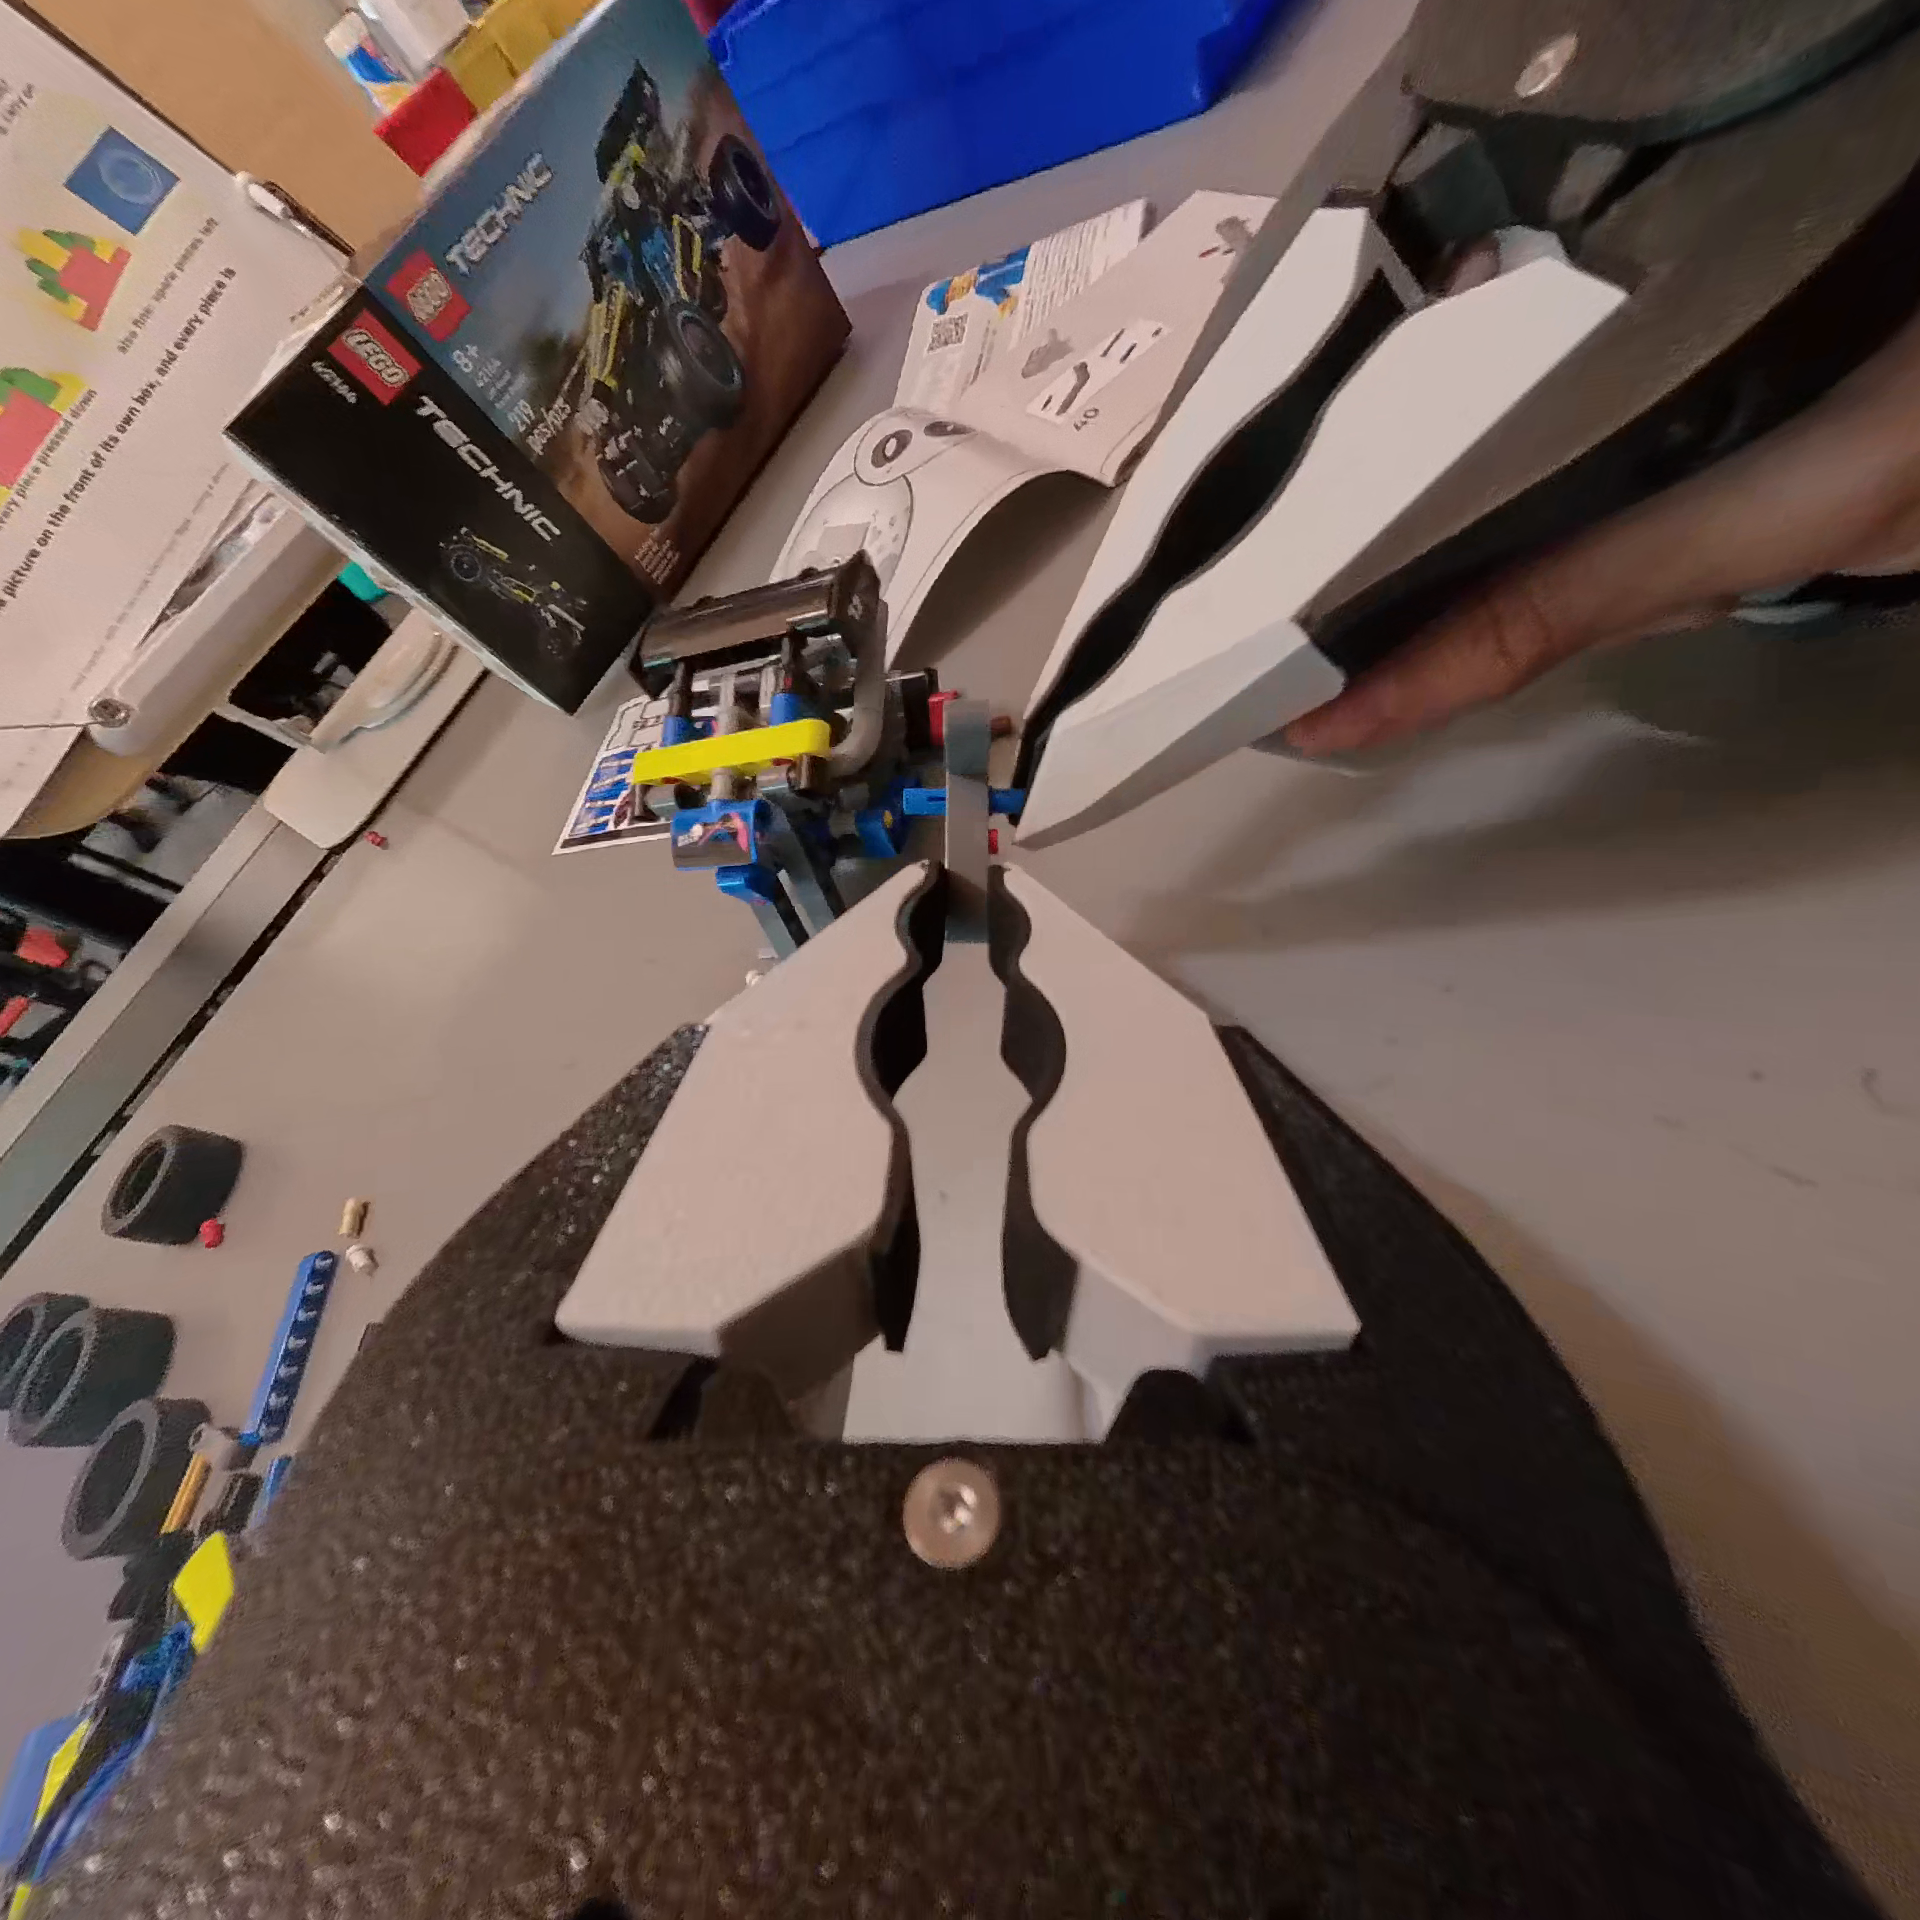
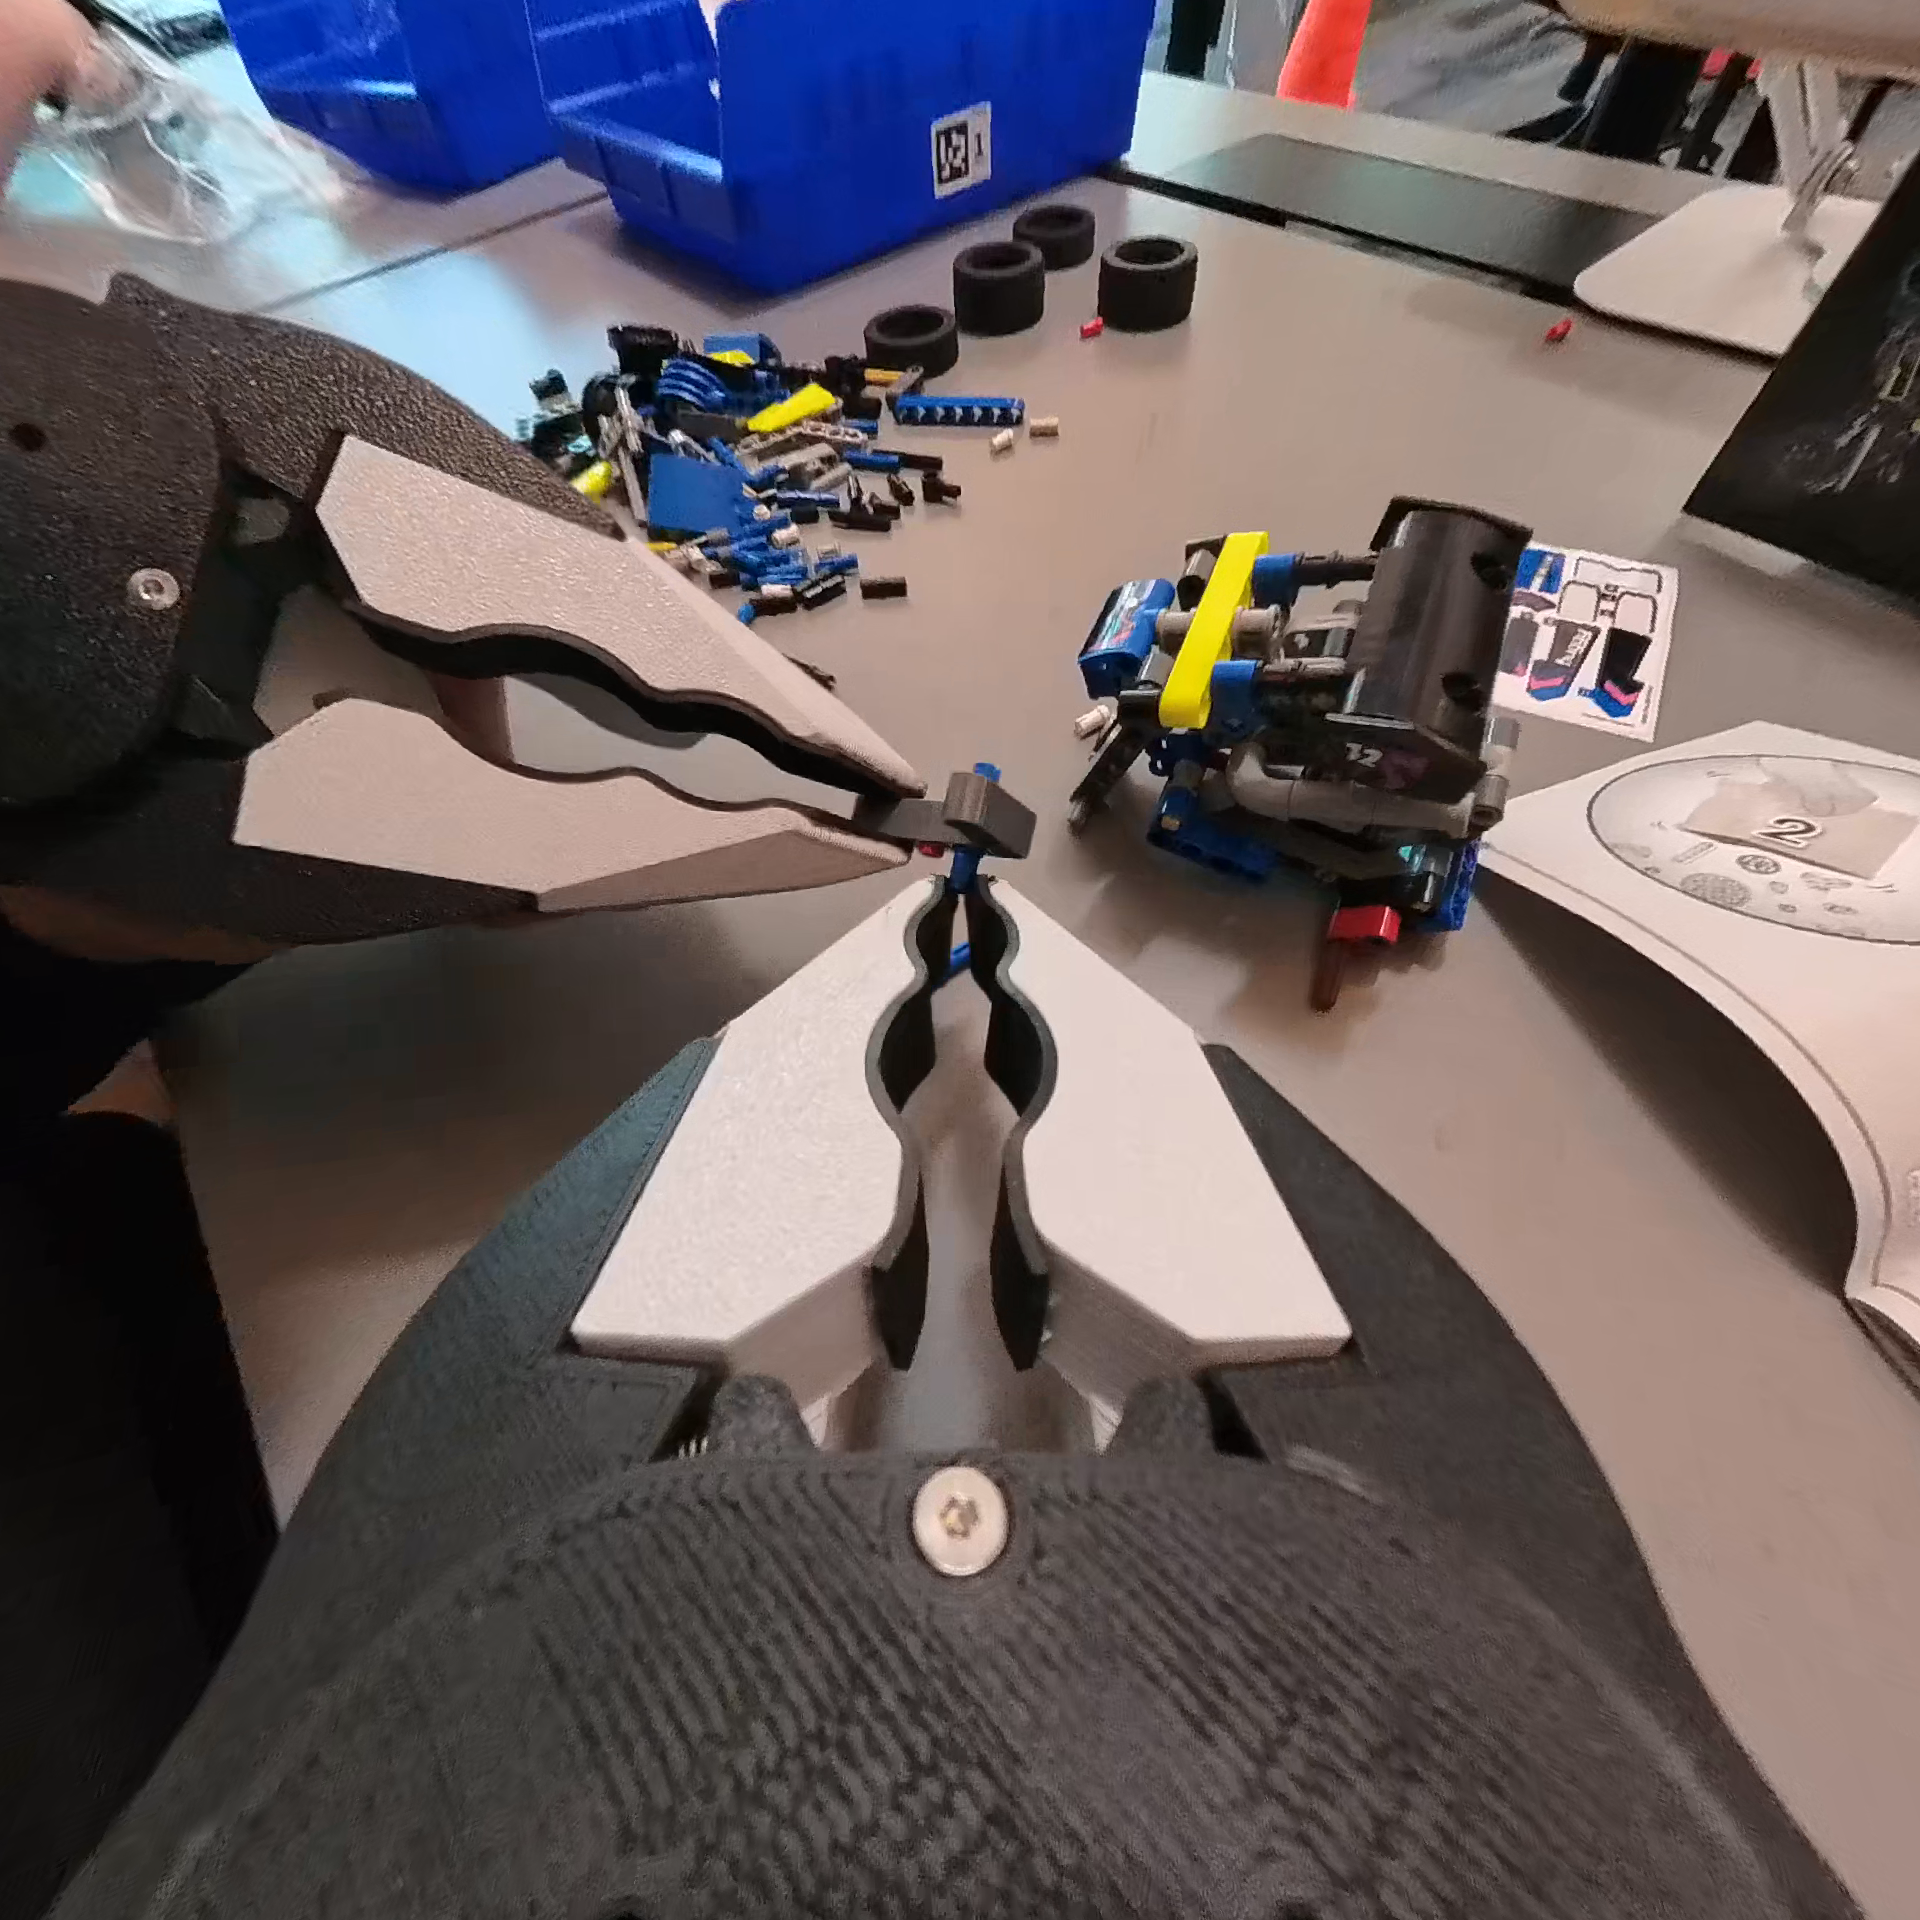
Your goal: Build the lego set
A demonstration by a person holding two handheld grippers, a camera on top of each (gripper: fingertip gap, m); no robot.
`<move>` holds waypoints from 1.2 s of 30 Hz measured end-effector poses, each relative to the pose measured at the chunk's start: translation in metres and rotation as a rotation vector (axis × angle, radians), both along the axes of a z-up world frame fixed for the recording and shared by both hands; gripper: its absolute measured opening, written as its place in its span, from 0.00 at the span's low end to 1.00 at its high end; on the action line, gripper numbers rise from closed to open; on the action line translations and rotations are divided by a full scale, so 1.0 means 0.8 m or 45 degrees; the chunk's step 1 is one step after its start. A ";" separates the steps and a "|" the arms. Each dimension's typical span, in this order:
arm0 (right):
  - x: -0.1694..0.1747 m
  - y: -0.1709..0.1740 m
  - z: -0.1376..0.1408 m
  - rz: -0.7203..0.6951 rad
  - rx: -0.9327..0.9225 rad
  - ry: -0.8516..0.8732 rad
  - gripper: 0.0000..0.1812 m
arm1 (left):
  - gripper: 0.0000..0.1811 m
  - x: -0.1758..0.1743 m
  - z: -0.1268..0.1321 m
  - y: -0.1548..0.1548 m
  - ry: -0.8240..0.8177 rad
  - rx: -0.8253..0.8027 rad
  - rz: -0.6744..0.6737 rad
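My left gripper (image 1: 961,883) is shut on a dark grey beam (image 1: 964,774) and holds it above the table. In the right wrist view the left gripper (image 2: 906,821) comes in from the left with that beam (image 2: 992,818) sticking out of its tips. My right gripper (image 2: 964,888) is shut on a blue pin (image 2: 966,857) that passes through the beam's end. In the left wrist view the right gripper (image 1: 1023,826) reaches in from the upper right. The part-built model (image 2: 1340,675) with a yellow beam rests on the table beyond; it also shows in the left wrist view (image 1: 769,717).
A pile of loose blue, black and yellow parts (image 2: 748,468) and several black tyres (image 2: 1039,270) lie at the back. Blue bins (image 2: 831,135) stand behind them. The open instruction booklet (image 2: 1714,883), a sticker sheet (image 2: 1590,644) and the set's box (image 1: 540,416) lie around the model. My left and right fingertips are right by each other.
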State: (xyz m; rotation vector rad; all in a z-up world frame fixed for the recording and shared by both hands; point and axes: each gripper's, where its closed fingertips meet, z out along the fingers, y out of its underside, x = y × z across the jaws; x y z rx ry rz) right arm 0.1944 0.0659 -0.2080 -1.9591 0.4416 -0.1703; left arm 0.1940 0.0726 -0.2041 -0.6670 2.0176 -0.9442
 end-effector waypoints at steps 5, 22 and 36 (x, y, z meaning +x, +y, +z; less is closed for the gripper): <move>0.001 0.003 -0.006 -0.032 -0.058 -0.030 0.01 | 0.02 0.003 -0.003 0.004 0.003 -0.101 0.099; -0.010 0.021 0.046 0.010 0.294 0.077 0.07 | 0.02 -0.004 0.045 0.019 -0.122 -0.240 0.057; -0.009 0.013 0.069 0.060 0.574 0.315 0.01 | 0.02 -0.007 0.055 0.018 -0.241 -0.218 0.016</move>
